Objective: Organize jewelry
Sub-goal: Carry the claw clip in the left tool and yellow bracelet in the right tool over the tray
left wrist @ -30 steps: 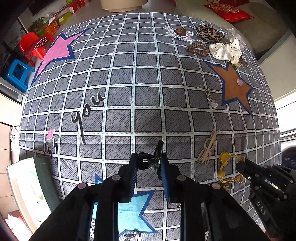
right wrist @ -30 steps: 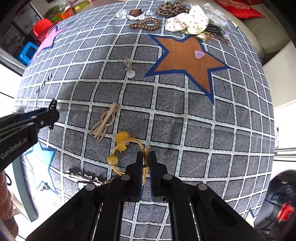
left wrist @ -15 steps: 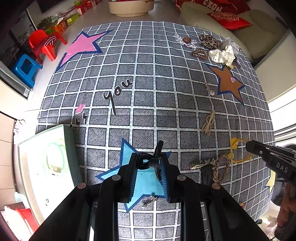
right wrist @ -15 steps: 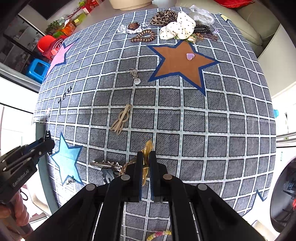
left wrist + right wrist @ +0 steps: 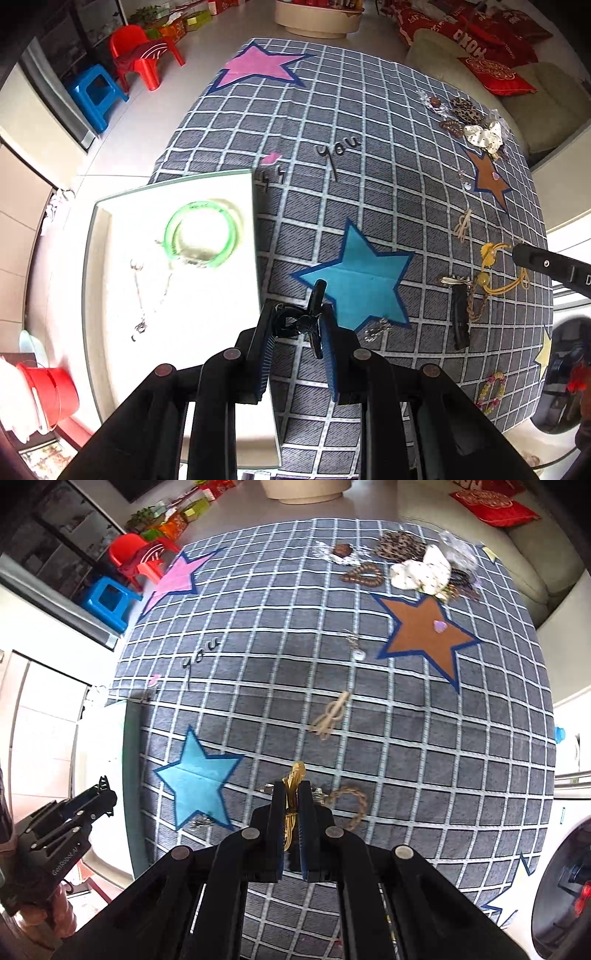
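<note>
My left gripper is shut on a black hair clip and holds it high above the grey checked cloth, beside the right edge of a white tray. The tray holds a green bangle and a thin chain. My right gripper is shut on a yellow cord hair tie and holds it above the cloth; the tie with its yellow beads also shows in the left wrist view.
Loose on the cloth: a beige clip, a braided ring, a black clip, a pendant, a brown clip, a white scrunchie, a bead bracelet. A red cup stands left of the tray.
Both grippers have risen further from the cloth with their items. The left gripper has swung left, so the white tray now fills its lower left view.
</note>
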Motion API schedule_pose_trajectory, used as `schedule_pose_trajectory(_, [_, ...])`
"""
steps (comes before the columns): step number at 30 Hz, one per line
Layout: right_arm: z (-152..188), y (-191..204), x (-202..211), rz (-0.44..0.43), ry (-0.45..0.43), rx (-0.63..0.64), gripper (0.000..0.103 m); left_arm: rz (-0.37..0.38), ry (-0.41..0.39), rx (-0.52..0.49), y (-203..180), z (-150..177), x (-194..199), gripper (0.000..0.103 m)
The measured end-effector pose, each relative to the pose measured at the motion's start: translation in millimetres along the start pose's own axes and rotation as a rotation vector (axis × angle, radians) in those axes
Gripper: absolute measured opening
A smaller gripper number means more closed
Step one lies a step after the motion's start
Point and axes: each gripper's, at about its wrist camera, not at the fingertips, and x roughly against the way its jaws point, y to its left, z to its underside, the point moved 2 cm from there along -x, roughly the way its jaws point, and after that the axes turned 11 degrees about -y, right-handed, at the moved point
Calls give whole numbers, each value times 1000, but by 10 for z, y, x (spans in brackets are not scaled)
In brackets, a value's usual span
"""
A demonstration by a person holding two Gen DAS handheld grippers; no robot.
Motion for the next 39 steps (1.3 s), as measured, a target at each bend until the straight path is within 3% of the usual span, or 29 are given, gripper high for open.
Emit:
schedule_pose_trajectory(11, [-96,1442,-173,-174,29,222,6,-98,15,184,978,384,116,32])
schedule_pose_trajectory(21, [252,2445,-651,-300,131,356,6,-151,66,282,1489,674,-113,32])
schedule_pose_trajectory(29, [525,2677,-1183,-272,207,422,6,-175,88,281,1606,741,-386,32])
schedule_pose_trajectory(39, [484,2516,-1553,-174,223,414,6,-210,54,249,1593,617,-525,32])
